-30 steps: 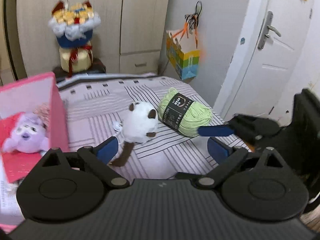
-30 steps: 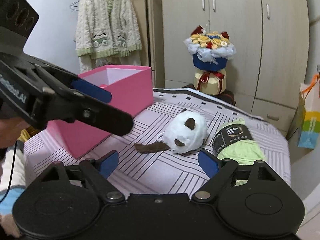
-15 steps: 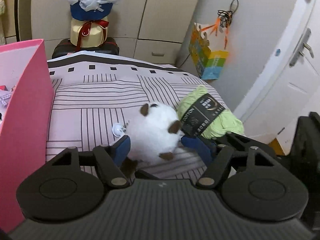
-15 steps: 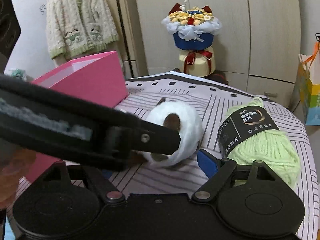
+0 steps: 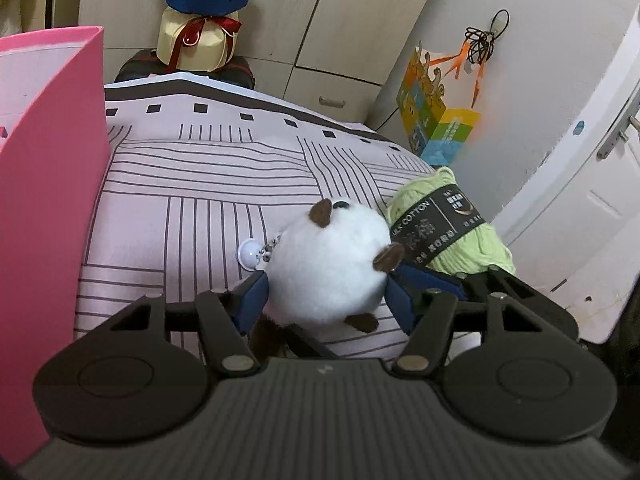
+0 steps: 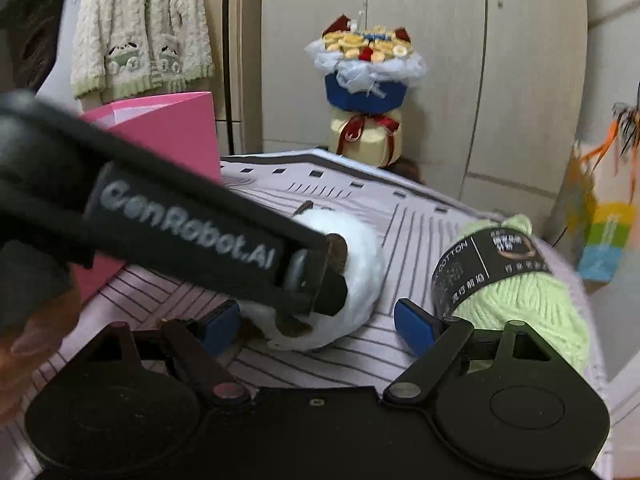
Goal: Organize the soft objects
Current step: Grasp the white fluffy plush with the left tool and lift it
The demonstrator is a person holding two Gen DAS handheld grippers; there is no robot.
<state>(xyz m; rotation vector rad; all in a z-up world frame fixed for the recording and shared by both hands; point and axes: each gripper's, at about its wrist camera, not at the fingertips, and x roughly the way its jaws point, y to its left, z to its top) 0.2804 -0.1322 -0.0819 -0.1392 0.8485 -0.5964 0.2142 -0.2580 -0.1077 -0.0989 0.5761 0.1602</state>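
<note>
White plush: one round toy (image 5: 328, 268) with brown ears and a brown tail; we see it lying on the striped bedspread (image 5: 192, 184), just beside the yarn.
Keychain: one clear round clip (image 5: 251, 253) on a short chain, attached to the plush.
Yarn: one light green skein (image 6: 520, 292) on the bedspread near its edge, wrapped in one black band; on it we read "COTTON", and the smaller characters are too fine for us to make out.
Left gripper: our left gripper (image 5: 326, 294) is closing, its blue pads against both flanks of the plush, pinching it. Its black finger carries the lettering "GenRobot.AI" in the right wrist view.
Right gripper: our right gripper (image 6: 318, 326) stands spread wide, nothing clamped; its two blue pads sit low over the bedspread, one near the plush, one beside the yarn.
Pink box: one (image 5: 48, 184), standing on the bedspread, well apart from the plush.
Bouquet: one (image 6: 366, 64), blue wrap, red ribbon, by the cupboards.
Cardigan: one cream knit (image 6: 140, 28) hanging up.
Gift bag: one colourful bag (image 5: 438, 128) hanging on the wall.
</note>
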